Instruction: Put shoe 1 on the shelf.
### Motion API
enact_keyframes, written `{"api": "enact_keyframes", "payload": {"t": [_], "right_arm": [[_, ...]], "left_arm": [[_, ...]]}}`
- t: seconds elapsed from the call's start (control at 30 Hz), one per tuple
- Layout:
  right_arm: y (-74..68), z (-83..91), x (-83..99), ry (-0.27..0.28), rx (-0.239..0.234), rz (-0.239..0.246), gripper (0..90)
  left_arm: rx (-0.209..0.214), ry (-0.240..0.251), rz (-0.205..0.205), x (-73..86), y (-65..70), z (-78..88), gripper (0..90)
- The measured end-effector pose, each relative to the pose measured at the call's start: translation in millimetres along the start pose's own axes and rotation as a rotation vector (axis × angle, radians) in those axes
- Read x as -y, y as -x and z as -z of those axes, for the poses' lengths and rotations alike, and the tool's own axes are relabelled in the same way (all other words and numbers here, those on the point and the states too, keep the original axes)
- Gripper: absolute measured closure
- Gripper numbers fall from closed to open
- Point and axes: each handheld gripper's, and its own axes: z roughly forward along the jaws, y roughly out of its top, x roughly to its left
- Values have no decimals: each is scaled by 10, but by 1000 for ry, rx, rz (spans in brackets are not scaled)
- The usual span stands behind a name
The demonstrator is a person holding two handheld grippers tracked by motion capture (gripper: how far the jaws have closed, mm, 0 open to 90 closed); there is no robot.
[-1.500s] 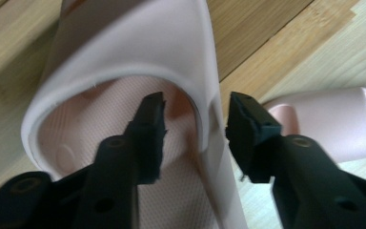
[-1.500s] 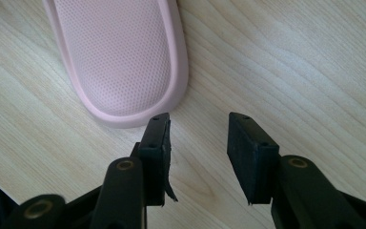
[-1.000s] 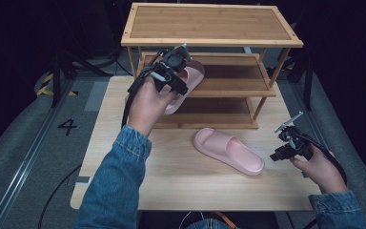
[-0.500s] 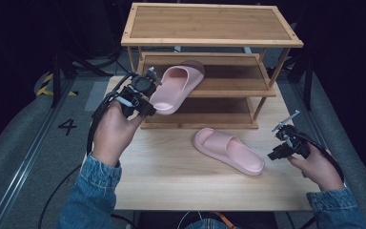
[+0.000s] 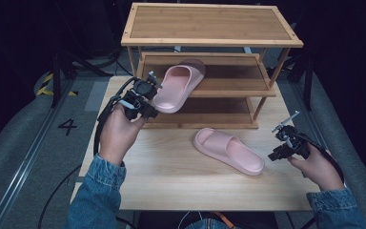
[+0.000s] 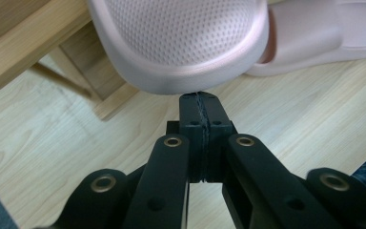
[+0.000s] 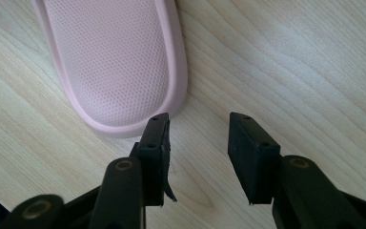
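Left gripper (image 5: 153,113) has just been closing and its black jaws now sit pressed together with nothing between them, tips just below the heel of the pink foam slide sandal on the shelf (image 5: 176,86), which rests tilted on the middle board of the bamboo three-tier shoe rack (image 5: 209,38) with its heel overhanging the front edge. Right gripper (image 7: 198,143) hovers with jaws spread beside the second pink slide sandal (image 5: 228,150) on the light wooden table (image 5: 171,176), probably ready to take it next.

Matt pink foam slipper (image 5: 174,88) with dimpled footbed, pale grained wood table (image 5: 171,176)
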Motion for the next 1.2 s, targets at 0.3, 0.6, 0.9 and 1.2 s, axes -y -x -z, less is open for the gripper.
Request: {"api": "enact_keyframes", "payload": {"t": [0.3,0.6,0.9,1.2], "right_arm": [[5,-3,10,-1,1,-1,596],[27,10,25,2,-3,-4,597],[36,11,32,4,1,-5,595],[46,18,43,6,-4,-10,595]], "left_arm": [[34,-9,-46,-287,134,-165,892],[41,2,-85,-581,237,-330,887],[72,19,-83,-830,265,-475,868],[90,32,-83,-892,280,-513,779]]}}
